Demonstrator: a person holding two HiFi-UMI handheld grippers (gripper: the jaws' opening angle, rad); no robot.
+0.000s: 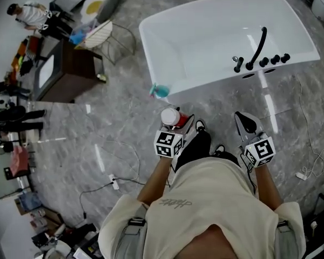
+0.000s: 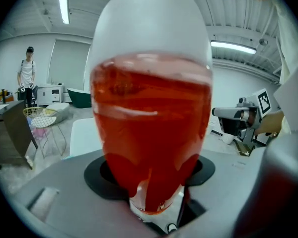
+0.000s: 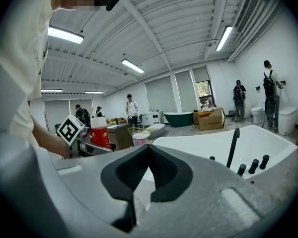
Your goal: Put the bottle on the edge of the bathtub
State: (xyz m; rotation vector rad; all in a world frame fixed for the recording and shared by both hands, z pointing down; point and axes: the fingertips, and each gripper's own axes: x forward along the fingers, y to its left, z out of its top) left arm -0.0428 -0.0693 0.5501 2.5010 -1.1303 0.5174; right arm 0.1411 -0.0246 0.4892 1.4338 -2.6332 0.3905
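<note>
Jaws of the left gripper (image 1: 176, 124) are set wide and clamped on the bottle (image 2: 151, 133). Their curved black pads wrap the bottle's narrow lower end. In the left gripper view the bottle is a smooth, rounded, see-through body. It is filled for most of its height with clear red liquid, and the part above the liquid line looks pale and whitish. The head view shows a round white top on it.

Jaws of the right gripper (image 3: 148, 148) are closed, their ribbed black pads meeting at the tips with nothing between them. Both grippers have matte grey shells, and each carries a cube with black-and-white square markers.

Position of the bottle: held in the air on the near side of the bathtub (image 1: 151, 42), close to its near left corner and apart from the rim. It is over the floor, not over the basin.

The bathtub is a glossy white rectangular shell with rounded corners and a broad flat rim. On its right end ledge stand a slim curved black spout (image 1: 258, 46) and a row of short black knobs (image 1: 275, 59). A small teal object (image 1: 161, 91), too blurred to identify, sits just beside the near left corner of the bathtub. The floor (image 1: 124, 123) around the bathtub is polished grey stone with pale veining.
</note>
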